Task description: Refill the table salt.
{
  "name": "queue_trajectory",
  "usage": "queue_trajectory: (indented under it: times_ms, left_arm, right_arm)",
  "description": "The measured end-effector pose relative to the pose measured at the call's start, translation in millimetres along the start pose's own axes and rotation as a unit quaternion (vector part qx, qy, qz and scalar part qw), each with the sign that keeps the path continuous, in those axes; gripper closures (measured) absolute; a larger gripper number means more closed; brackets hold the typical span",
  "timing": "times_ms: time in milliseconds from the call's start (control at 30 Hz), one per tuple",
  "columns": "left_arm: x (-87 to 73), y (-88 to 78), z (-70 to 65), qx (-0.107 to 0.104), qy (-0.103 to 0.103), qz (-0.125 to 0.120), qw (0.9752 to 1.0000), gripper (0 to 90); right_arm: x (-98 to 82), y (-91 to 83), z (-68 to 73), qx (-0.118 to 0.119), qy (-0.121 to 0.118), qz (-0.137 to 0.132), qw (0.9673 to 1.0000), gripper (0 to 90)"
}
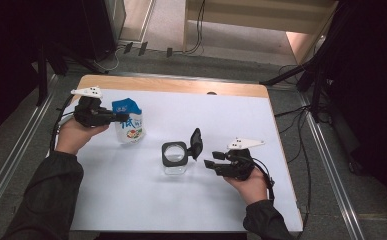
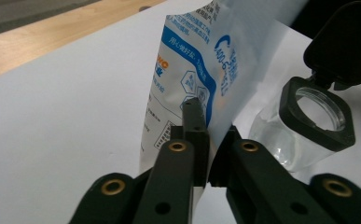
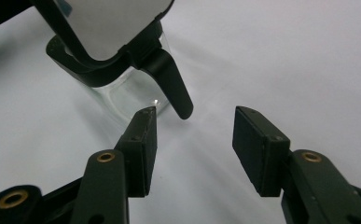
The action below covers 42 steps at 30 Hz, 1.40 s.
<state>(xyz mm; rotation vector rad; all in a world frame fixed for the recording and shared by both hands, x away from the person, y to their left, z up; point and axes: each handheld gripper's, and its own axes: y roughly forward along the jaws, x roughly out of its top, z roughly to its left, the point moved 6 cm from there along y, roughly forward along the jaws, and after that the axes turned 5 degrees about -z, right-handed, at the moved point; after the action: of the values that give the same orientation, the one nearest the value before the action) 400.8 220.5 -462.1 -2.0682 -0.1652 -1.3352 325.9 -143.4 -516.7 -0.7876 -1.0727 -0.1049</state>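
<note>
A blue and white pouch (image 1: 129,120) stands on the white table cover at the left. My left gripper (image 1: 112,118) is shut on its edge; in the left gripper view the pads (image 2: 197,135) pinch the pouch (image 2: 187,79). A clear jar (image 1: 174,159) with a black rim and its flip lid (image 1: 196,143) raised stands mid-table. My right gripper (image 1: 210,163) is open just right of the jar, nothing between its fingertips (image 3: 143,140). In the right gripper view the jar (image 3: 117,88) and its hanging latch (image 3: 173,86) lie just beyond the jaws.
The white cover (image 1: 131,200) lies over a wooden table (image 1: 171,84), its far strip bare. Metal rails (image 1: 326,165) run along both sides of the table. Cables and stands (image 1: 301,75) lie on the floor behind.
</note>
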Motion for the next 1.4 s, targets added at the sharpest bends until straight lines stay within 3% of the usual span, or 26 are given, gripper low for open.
queue_trajectory:
  times_ms: [133, 267, 500, 667, 767, 900, 933, 1000, 1233, 1400]
  left_arm:
    - [4.1, -1.6, -4.5, 0.006, -0.009, 0.004, 0.9999, 90.0]
    - [9.0, -5.6, -10.1, 0.015, -0.019, 0.0, 0.9997, 90.0]
    - [16.5, -12.5, -20.7, 0.02, -0.016, -0.002, 0.9997, 90.0]
    - [21.9, -19.6, -29.3, 0.02, -0.027, -0.012, 0.9993, 90.0]
    - [24.6, -20.5, -35.3, 0.017, -0.022, -0.012, 0.9995, 90.0]
    - [26.1, -21.3, -39.6, 0.021, -0.017, -0.009, 0.9996, 90.0]
    - [26.5, -23.0, -41.0, 0.017, -0.023, -0.01, 0.9996, 90.0]
    - [26.7, -24.9, -42.5, 0.017, -0.027, -0.01, 0.9994, 90.0]
    - [27.6, -28.7, -49.1, 0.02, -0.025, -0.01, 0.9994, 90.0]
    - [28.4, -30.9, -52.9, 0.016, -0.021, -0.013, 0.9996, 90.0]
  right_arm:
    - [1.2, -1.9, 4.9, 0.002, 0.0, -0.007, 1.0, 52.6]
    - [3.8, -5.2, 16.4, 0.017, 0.018, -0.013, 0.9996, 55.6]
    - [9.5, -11.5, 36.8, 0.034, 0.001, -0.03, 0.999, 58.6]
    - [6.7, -12.3, 52.7, 0.054, -0.012, -0.021, 0.9983, 59.6]
    - [7.5, -12.0, 65.9, 0.068, -0.03, -0.021, 0.997, 60.5]
    - [9.8, -8.8, 77.6, 0.077, -0.047, -0.022, 0.9957, 61.1]
    - [12.1, -4.0, 85.9, 0.077, -0.06, -0.014, 0.9951, 61.8]
    - [14.2, -0.5, 92.7, 0.085, -0.066, -0.012, 0.9942, 62.1]
    - [16.8, 15.1, 109.7, 0.104, -0.068, -0.002, 0.9923, 62.5]
    - [24.5, 30.1, 119.1, 0.111, -0.056, -0.001, 0.9923, 63.3]
